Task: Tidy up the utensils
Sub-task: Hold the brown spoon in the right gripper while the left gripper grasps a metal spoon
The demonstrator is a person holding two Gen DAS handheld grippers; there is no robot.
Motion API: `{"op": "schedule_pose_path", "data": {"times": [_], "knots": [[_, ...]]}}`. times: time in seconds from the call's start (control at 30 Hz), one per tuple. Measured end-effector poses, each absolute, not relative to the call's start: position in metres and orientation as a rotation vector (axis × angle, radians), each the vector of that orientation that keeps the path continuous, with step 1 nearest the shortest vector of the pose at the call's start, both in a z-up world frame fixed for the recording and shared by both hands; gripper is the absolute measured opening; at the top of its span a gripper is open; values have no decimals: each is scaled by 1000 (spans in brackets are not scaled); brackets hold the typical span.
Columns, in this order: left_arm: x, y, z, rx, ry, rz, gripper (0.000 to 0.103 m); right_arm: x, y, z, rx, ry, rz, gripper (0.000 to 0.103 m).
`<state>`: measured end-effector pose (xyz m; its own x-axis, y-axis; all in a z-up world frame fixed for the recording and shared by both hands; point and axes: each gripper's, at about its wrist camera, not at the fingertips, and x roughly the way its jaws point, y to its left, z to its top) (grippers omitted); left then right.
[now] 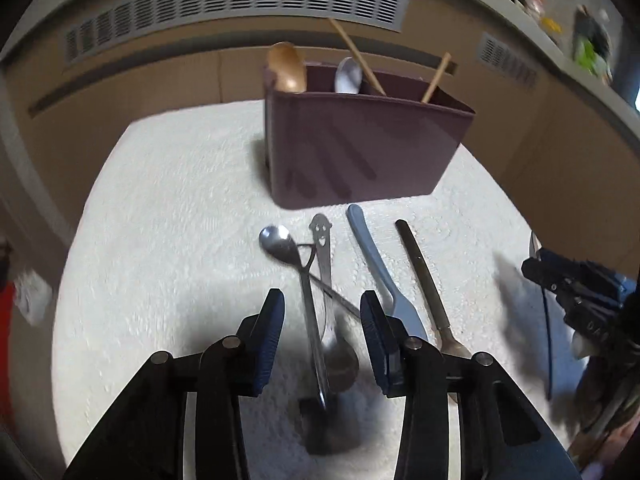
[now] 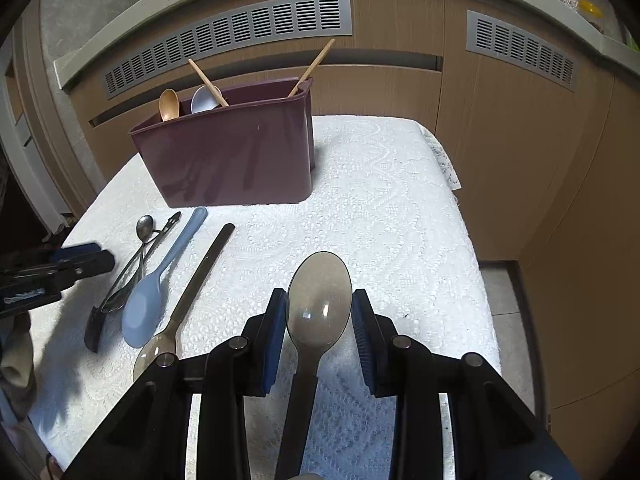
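Note:
A maroon utensil holder (image 1: 360,152) (image 2: 232,156) stands on the white lace cloth with a wooden spoon (image 2: 169,104), a pale spoon and chopsticks in it. My right gripper (image 2: 319,292) is shut on the bowl of a smoky translucent spoon (image 2: 320,300), held above the cloth. My left gripper (image 1: 322,294) hovers open over a crossed pile of metal utensils (image 1: 316,280): a small spoon, a smiley-handled spoon and a peeler. They lie between its fingers, with the pads clear of them. To their right lie a blue spoon (image 1: 372,256) (image 2: 144,312) and a dark-handled spoon (image 1: 424,276) (image 2: 200,276).
Wooden cabinet fronts with grey vent grilles (image 2: 240,36) run behind the table. The cloth's right edge (image 2: 448,160) drops off to the floor. My left gripper (image 2: 102,256) shows at the left edge of the right wrist view, and my right gripper (image 1: 538,266) at the right edge of the left wrist view.

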<state>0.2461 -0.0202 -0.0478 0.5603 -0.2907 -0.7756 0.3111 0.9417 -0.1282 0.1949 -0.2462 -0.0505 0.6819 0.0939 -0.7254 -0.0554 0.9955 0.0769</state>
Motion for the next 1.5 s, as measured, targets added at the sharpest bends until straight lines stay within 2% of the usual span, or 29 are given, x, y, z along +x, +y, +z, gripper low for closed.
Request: {"op": "schedule_pose_path", "data": {"times": [0.23, 0.57, 0.77, 0.9, 1.07, 1.3, 1.5], "knots": [[272, -42, -68, 53, 1014, -443, 41, 197, -247, -63, 70, 853, 89, 30], [262, -18, -72, 229, 945, -236, 45, 197, -248, -68, 68, 864, 89, 30], [258, 2, -61, 77, 961, -338, 47, 198, -245, -69, 60, 869, 93, 30], [273, -24, -57, 41, 951, -469, 47, 198, -243, -69, 48, 870, 93, 30], [296, -41, -74, -31, 1058, -552, 43, 197, -244, -69, 48, 870, 91, 30], [248, -8, -76, -40, 1121, -557, 43, 199, -244, -70, 49, 879, 97, 30], [206, -27, -67, 128, 1076, -600, 43, 199, -241, -70, 31, 878, 100, 30]]}}
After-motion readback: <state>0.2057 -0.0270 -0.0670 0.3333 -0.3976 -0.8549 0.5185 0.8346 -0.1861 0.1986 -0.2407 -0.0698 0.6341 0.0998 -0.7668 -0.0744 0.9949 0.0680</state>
